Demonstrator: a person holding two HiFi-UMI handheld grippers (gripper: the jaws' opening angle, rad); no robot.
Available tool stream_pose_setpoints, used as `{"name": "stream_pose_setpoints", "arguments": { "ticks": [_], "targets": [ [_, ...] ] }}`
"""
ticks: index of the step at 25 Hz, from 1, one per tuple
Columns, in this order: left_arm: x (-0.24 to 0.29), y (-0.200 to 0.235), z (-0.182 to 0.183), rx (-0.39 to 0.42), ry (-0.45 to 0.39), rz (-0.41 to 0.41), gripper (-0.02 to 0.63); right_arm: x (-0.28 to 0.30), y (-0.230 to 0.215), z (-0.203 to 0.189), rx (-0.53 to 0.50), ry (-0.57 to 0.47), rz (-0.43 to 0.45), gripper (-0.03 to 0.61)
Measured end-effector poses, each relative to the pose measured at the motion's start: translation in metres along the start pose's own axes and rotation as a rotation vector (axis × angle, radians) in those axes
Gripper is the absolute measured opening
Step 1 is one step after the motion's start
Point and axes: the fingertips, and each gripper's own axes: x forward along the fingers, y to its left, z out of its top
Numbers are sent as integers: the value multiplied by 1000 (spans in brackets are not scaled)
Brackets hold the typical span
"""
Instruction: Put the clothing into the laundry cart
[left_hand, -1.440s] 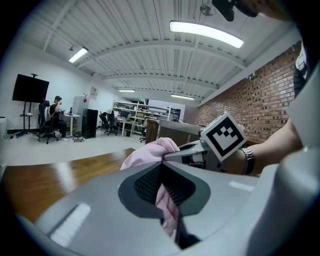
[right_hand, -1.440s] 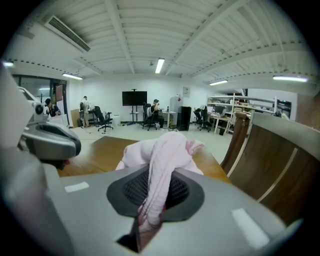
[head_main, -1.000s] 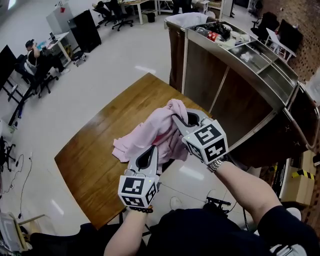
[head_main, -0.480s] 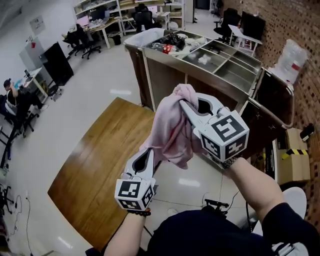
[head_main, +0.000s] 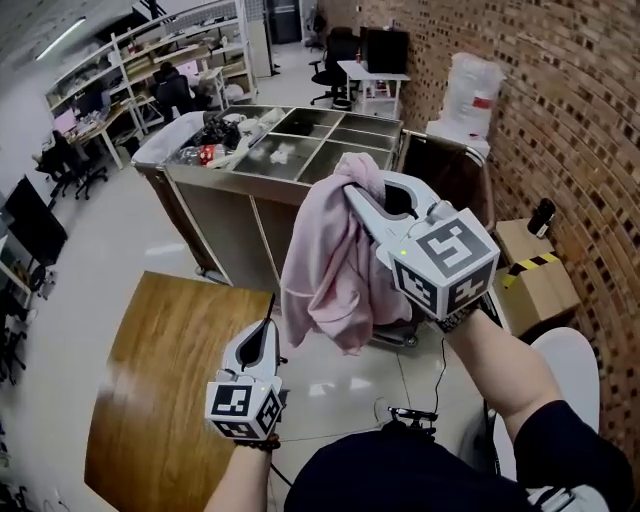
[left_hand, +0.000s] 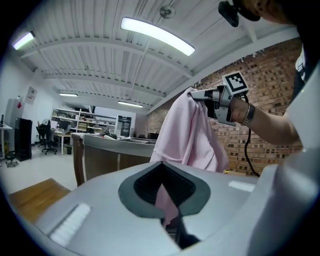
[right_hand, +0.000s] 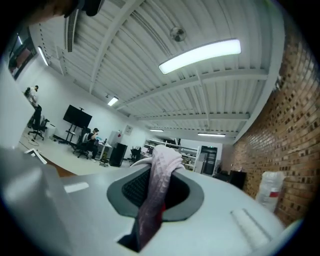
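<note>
Pink garment (head_main: 330, 260) hangs in the air, bunched at its top and draping down, on the near side of the laundry cart (head_main: 232, 222). The top fold is pinched in the right gripper (head_main: 363, 203), jaws nearly together on the cloth. The lower hem reaches the left gripper (head_main: 269, 322), whose jaws are closed with a thin strip of pink fabric between them. Wooden table (head_main: 150, 380) below left.
</note>
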Motion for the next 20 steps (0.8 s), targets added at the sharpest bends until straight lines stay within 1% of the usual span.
{"name": "stream_pose_setpoints", "arguments": {
  "ticks": [4, 10, 15, 20],
  "targets": [
    [41, -30, -2, 4, -5, -77, 0, -32, -54, 9, -19, -1, -95, 41],
    [77, -71, 1, 6, -4, -161, 0, -71, -113, 31, -36, 7, -205, 41],
    [115, -102, -4, 18, -2, -197, 0, -90, -174, 23, -27, 31, -265, 43],
    [144, -112, -10, 21, 1, -197, 0, -94, -227, 12, -10, 52, -318, 42]
  ]
}}
